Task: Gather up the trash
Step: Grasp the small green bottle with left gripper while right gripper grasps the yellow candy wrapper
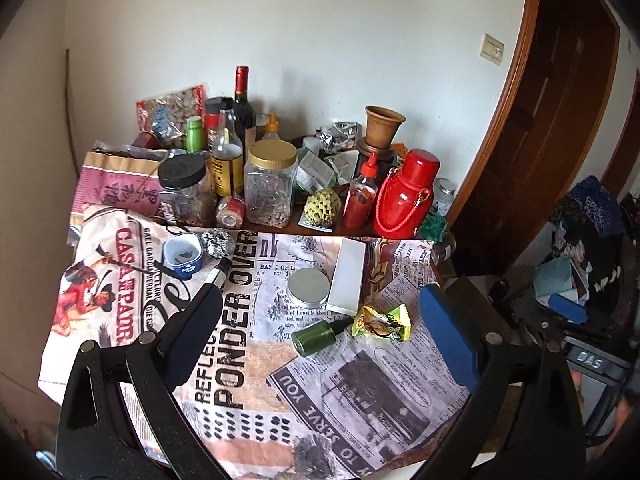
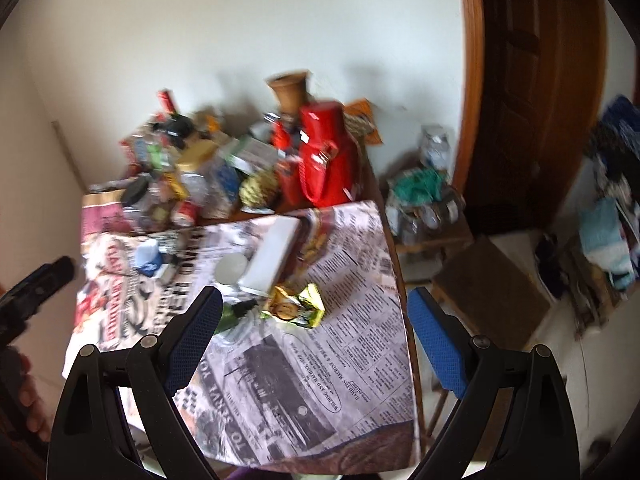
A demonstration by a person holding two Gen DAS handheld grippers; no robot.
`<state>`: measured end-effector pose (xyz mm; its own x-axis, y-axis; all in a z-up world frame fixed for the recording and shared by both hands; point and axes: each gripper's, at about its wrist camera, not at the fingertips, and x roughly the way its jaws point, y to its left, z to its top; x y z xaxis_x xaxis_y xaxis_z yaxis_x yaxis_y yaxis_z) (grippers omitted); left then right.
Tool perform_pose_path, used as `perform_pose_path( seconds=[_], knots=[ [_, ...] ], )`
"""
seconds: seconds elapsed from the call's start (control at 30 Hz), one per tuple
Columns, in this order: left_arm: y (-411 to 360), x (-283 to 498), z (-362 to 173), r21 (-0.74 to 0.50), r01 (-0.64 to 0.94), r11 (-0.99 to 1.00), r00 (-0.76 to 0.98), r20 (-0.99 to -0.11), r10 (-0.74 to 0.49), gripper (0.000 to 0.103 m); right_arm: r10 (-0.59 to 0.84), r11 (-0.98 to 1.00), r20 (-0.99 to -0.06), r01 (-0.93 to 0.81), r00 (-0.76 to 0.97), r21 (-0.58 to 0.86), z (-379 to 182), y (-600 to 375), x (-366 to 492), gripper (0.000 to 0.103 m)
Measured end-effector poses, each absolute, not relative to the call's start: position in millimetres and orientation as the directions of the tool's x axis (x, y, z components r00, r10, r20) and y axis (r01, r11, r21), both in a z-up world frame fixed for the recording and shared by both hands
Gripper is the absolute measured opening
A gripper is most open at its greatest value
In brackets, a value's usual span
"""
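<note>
Both the left gripper (image 1: pixel 320 312) and right gripper (image 2: pixel 314 312) are spread, empty. The yellow wrapper (image 1: pixel 382 323) lies at twelve o'clock, touching the green bottle (image 1: pixel 318 336).

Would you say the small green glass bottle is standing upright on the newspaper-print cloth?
No, the small green glass bottle lies on its side beside the yellow-green snack wrapper.

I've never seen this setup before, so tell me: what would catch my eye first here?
The red flask stands out at the back right among crowded jars and bottles. In front, a yellow-green wrapper lies on the newspaper-print cloth, beside a green bottle on its side.
</note>
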<state>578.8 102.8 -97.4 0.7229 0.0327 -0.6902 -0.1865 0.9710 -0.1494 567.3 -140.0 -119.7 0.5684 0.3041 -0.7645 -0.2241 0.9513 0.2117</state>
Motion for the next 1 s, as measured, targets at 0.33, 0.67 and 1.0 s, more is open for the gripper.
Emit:
perform_pose_path(
  seconds=[0.33, 0.67, 1.0],
  knots=[
    [144.4, 646.8, -177.3, -0.219, -0.112, 0.969, 0.557, -0.822, -0.121, 0.099, 0.236, 0.971, -0.889, -0.069, 0.391, 0.228, -206.0, -117.2, 615.4, 0.092],
    [130.5, 684.3, -264.7, -0.297, -0.058, 0.953, 0.408, -0.878, -0.249, 0.098, 0.324, 0.944, -0.912, -0.028, 0.252, 0.328, -282.5, -105.2, 655.4, 0.065],
    [105.5, 698.6, -300.5, -0.315, 0.048, 0.948, 0.334, -0.889, -0.312, 0.061, 0.319, 0.944, -0.921, -0.159, 0.225, 0.288, -297.9, -81.0, 650.8, 0.045]
  ],
)
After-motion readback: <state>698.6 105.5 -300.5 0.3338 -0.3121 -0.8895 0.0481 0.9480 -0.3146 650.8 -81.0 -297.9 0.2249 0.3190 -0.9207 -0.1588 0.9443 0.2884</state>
